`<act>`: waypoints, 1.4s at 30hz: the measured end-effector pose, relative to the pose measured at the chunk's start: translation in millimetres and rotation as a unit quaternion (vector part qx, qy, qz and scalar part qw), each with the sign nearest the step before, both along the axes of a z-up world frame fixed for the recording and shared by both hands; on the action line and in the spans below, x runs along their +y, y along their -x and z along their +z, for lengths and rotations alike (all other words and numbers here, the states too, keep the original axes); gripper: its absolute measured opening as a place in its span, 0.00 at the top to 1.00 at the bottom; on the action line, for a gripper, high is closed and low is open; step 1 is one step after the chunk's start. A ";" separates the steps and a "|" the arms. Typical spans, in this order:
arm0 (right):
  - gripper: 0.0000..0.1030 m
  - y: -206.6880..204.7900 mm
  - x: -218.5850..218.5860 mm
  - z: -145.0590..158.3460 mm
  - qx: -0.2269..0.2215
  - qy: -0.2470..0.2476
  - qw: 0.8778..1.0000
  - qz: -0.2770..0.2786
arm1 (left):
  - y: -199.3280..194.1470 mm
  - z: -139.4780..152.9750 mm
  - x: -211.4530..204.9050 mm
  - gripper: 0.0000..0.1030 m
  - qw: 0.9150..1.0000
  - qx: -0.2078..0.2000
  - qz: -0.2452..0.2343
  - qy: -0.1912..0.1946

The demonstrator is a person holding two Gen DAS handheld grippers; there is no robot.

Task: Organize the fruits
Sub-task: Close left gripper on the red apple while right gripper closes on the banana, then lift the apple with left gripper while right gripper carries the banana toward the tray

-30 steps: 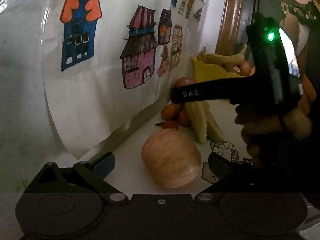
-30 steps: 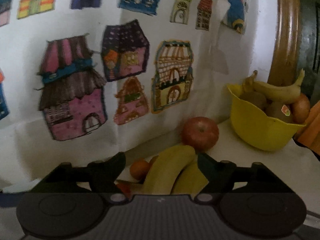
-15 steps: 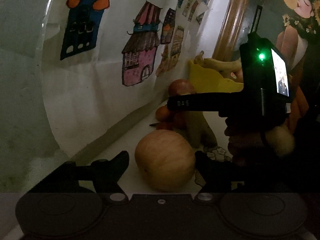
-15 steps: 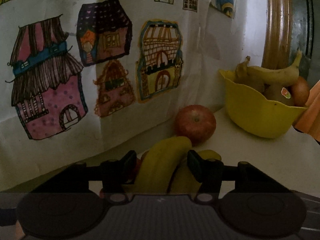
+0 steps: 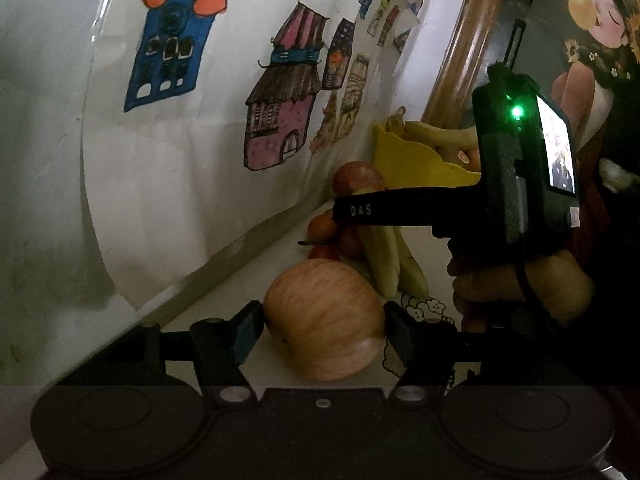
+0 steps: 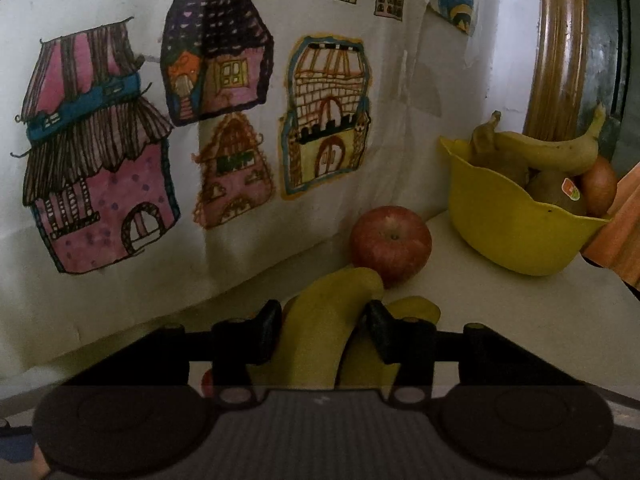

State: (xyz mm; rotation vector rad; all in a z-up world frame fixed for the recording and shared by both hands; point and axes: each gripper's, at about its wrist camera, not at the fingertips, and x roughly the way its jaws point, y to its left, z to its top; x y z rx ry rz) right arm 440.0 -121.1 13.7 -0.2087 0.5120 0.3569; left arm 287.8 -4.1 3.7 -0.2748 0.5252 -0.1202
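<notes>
Jaws of the left hand-held gripper (image 5: 323, 326) are closing, touching a pale apple (image 5: 323, 320); the right hand-held gripper (image 6: 324, 320) is closing around a banana (image 6: 320, 332) on the counter (image 6: 460, 300).

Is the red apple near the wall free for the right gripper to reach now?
Probably not: the right gripper is closing its fingers around a yellow banana, which lies before the red apple.

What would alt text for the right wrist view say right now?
The right tool is closing around a yellow banana lying on the white counter, its fingers on either side. Beyond it sits a red apple, then a yellow bowl holding more fruit. Paper drawings of houses cover the wall behind.
</notes>
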 end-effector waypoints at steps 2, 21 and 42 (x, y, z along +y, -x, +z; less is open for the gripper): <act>0.54 1.4 -0.3 0.4 -0.001 0.000 1.000 0.001 | -0.9 -0.5 0.6 0.35 1.000 0.000 0.001 0.004; 0.59 24.0 8.5 -2.1 0.014 0.001 0.998 0.058 | -3.1 -9.5 16.6 0.35 0.997 -0.003 0.014 0.075; 0.63 27.3 -0.2 -1.3 0.015 -0.019 0.998 0.064 | 1.8 -11.6 20.0 0.35 0.995 -0.005 0.018 0.094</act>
